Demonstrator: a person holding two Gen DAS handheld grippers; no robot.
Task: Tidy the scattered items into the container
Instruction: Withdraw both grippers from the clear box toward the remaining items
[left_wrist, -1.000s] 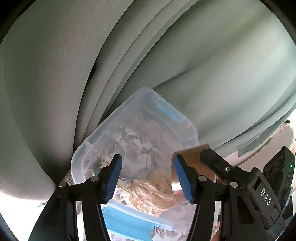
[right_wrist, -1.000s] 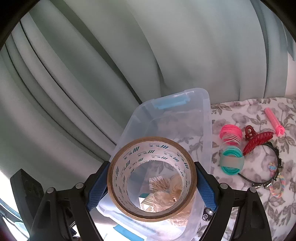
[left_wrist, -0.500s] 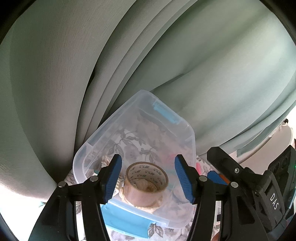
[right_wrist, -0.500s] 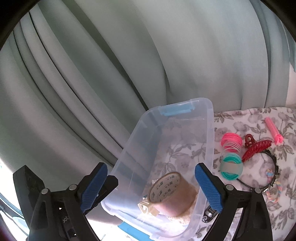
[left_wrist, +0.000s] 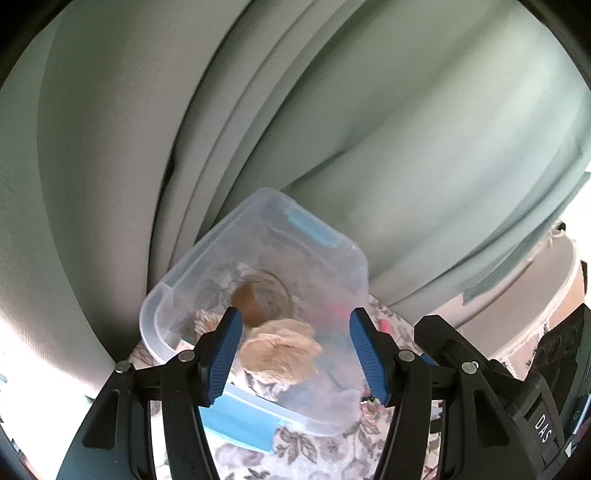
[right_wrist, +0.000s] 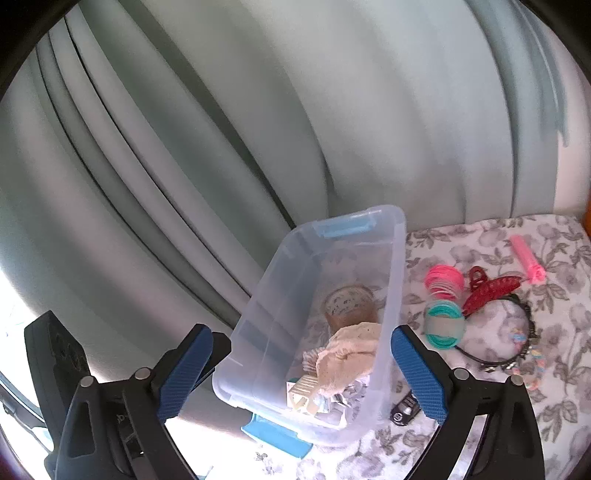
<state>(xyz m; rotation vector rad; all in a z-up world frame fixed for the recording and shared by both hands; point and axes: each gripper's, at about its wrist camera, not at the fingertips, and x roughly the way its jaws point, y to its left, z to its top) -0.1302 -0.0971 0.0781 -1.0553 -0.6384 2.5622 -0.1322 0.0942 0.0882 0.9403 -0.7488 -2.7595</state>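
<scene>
Right gripper (right_wrist: 308, 373): jaws spread wide, just opened further, nothing between the pads; both blue fingers (right_wrist: 417, 373) hang above the near end of the container (right_wrist: 258, 332), angled downward.

Left gripper (left_wrist: 293, 356): jaws parted about halfway, empty, tilted downward over the same near end.

Container: clear plastic tub, blue latches at both ends, long axis running away from the fingers toward the curtain (right_wrist: 221, 129).

Tape roll (right_wrist: 349, 302): brown, inside the tub beyond the fingertips, past a beige lace cloth (right_wrist: 351, 354); stands on its rim, open core facing back toward the grippers (somewhat blurred).

Right of the right fingers, on the floral cloth (right_wrist: 480, 236): pink coil (right_wrist: 443, 282), teal coil (right_wrist: 443, 325), red hair claw (right_wrist: 491, 288), pink tube (right_wrist: 526, 256), black headband (right_wrist: 521, 314).
</scene>
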